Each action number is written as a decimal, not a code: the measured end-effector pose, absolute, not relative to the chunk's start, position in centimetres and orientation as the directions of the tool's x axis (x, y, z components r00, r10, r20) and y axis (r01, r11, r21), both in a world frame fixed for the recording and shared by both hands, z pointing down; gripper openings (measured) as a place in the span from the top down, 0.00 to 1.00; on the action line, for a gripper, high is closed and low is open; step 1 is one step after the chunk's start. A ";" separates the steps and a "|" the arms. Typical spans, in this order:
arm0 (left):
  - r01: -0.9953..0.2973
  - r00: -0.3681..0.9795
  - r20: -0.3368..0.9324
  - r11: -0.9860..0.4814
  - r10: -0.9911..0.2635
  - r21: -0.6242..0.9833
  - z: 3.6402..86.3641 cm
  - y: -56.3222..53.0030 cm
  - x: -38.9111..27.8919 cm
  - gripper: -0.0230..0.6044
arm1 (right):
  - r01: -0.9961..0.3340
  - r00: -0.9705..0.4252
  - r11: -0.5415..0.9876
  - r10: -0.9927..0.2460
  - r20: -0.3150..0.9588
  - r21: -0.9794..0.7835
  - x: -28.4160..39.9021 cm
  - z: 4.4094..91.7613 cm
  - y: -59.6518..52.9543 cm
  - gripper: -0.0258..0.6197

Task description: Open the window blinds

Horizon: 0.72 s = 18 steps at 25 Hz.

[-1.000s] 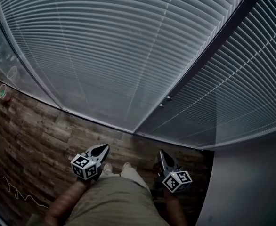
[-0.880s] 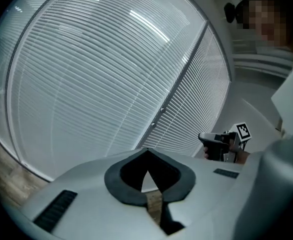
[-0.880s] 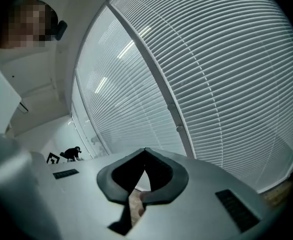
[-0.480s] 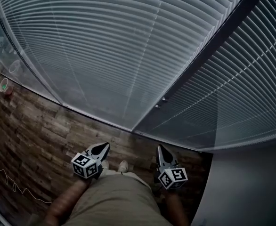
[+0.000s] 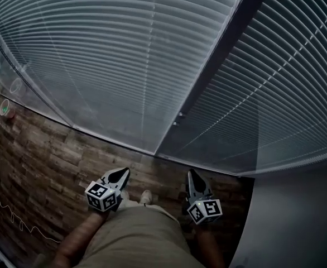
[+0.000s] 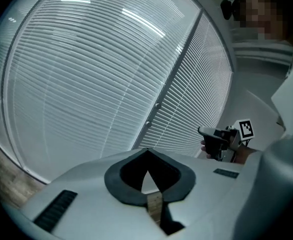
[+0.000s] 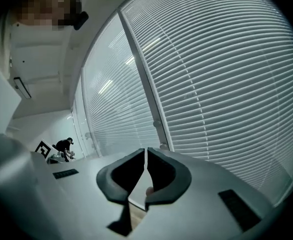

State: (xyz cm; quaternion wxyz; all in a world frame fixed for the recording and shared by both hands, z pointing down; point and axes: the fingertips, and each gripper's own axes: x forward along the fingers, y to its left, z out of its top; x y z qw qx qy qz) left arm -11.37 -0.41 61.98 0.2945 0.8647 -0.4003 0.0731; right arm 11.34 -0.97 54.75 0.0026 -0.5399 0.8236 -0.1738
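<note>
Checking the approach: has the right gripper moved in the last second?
Yes. The right gripper has edged forward, closer to the bottom edge of the blinds.

No readable text or labels anywhere.

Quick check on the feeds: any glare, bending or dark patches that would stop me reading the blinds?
Head view: dim overall, and the fisheye lens bends the blinds into arcs; the wood floor lies in shadow. Left gripper view: bright reflected streaks on the upper slats, and the corners are black. Right gripper view: the slats are evenly lit and crisp, with dark corners again.
</note>
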 end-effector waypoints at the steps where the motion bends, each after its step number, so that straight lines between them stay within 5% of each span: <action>1: -0.741 0.664 0.367 -0.506 -0.652 0.442 61.9 -0.4 -11.0 0.94 | -0.889 -0.415 0.354 -0.891 0.183 -0.291 11.8 54.8 -0.9 0.95; 18: -0.800 0.589 0.401 -0.440 -0.701 0.407 63.8 -0.3 -9.3 0.94 | -0.854 -0.439 0.412 -0.898 0.015 -0.319 15.1 53.5 0.3 0.95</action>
